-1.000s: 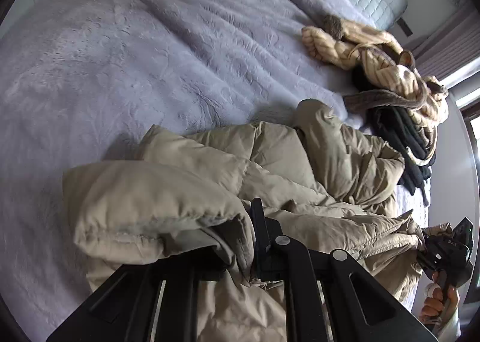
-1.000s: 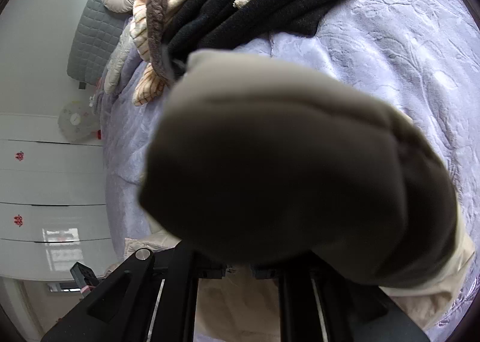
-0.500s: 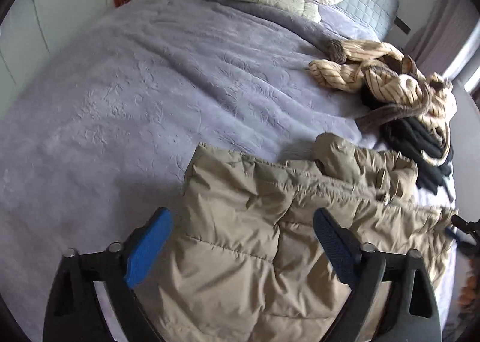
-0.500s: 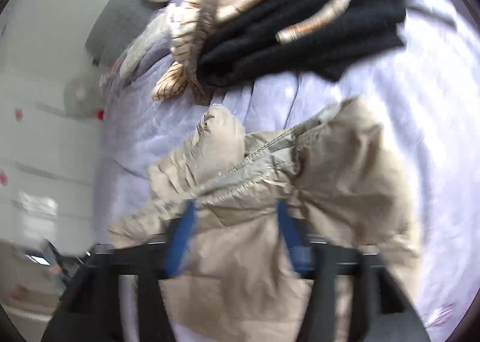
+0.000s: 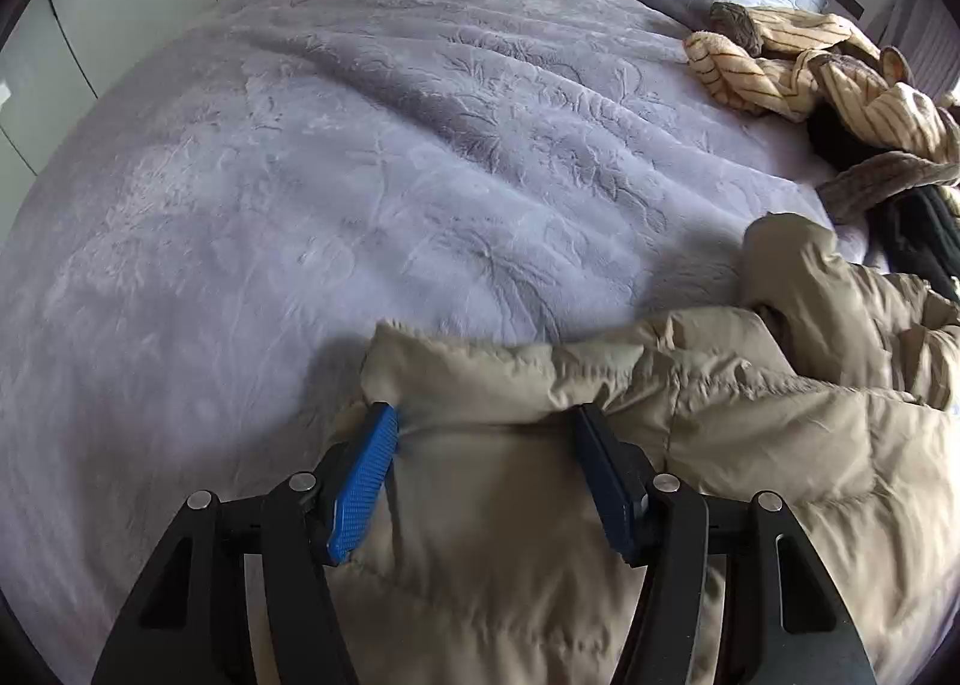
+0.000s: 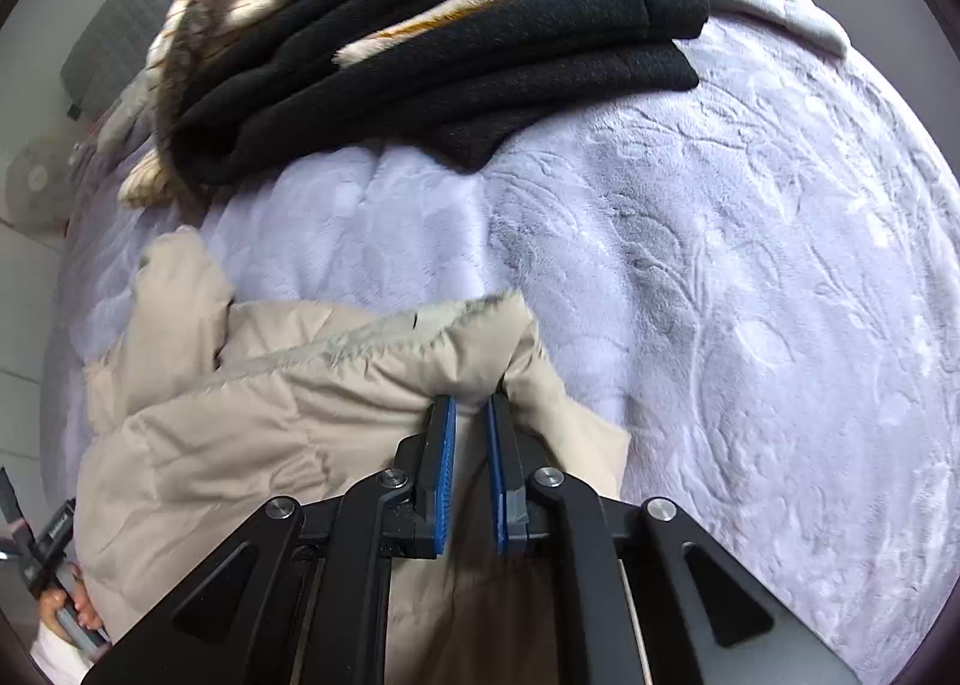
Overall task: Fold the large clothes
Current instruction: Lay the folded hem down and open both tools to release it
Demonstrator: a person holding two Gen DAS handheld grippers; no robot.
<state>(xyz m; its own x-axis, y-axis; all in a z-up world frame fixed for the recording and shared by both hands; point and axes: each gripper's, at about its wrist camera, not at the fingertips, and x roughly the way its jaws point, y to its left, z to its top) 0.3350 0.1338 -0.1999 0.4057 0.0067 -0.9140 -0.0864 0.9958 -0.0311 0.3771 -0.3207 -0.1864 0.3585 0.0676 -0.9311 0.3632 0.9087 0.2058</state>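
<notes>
Left gripper [image 5: 486, 433] stood spread wide, its blue pads [image 5: 363, 481] straddling a folded edge of the beige puffer jacket [image 5: 750, 445] on the lavender bedspread [image 5: 360, 175], gripping nothing. Right gripper [image 6: 471, 415] had its pads nearly closed, apparently pinching the jacket's corner; a fold looked under way, and the left likely needed to close on its edge next.

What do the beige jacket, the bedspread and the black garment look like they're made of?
Beige jacket: smooth, matte woven shell, probably nylon or polyester, over puffy fill; stitched quilted panels bulge.
Bedspread: lavender plush, likely fleece or velvet; an embossed leaf pattern catches a soft sheen.
Black garment: thick, fuzzy knit or fleece; matte, with ribbed folds.
</notes>
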